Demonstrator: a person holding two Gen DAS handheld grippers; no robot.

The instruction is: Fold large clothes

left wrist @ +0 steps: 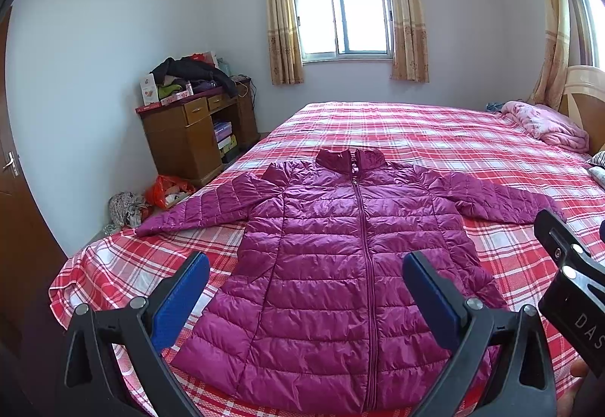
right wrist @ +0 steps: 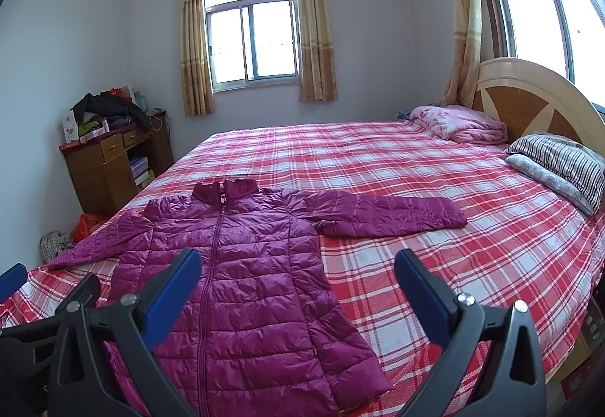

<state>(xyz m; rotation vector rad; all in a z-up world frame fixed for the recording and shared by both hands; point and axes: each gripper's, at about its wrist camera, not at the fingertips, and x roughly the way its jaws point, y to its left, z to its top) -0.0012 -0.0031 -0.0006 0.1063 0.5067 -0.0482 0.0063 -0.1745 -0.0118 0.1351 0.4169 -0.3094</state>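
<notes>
Magenta quilted puffer jacket (left wrist: pixel 340 258) lies flat on the bed (right wrist: pixel 435 190), front up, zip closed, collar pointing away toward the far window (right wrist: pixel 251 39). Both sleeves spread out to the sides; the sleeve nearer the headboard (right wrist: pixel 529 103) lies straight across the red/white plaid sheet, the other runs toward the bed edge by the wooden desk (left wrist: pixel 193 137). Hem is nearest the cameras.

Left gripper (left wrist: pixel 306 284) hovers above the jacket's lower half, blue-padded fingers (left wrist: pixel 181 299) spread wide, nothing between them, not touching fabric. Right gripper (right wrist: pixel 298 281) hovers over the jacket's hem-side edge and the bare sheet beside it, fingers (right wrist: pixel 423 296) also wide apart and holding nothing. Part of the right gripper shows at the right edge of the left wrist view.

Pink folded blanket (right wrist: pixel 457 124) and striped pillows (right wrist: pixel 559 163) sit near the headboard, well apart from the jacket. Desk w/ piled clothes and boxes stands in the corner; orange bag (left wrist: pixel 168 190) on the floor beside it.
</notes>
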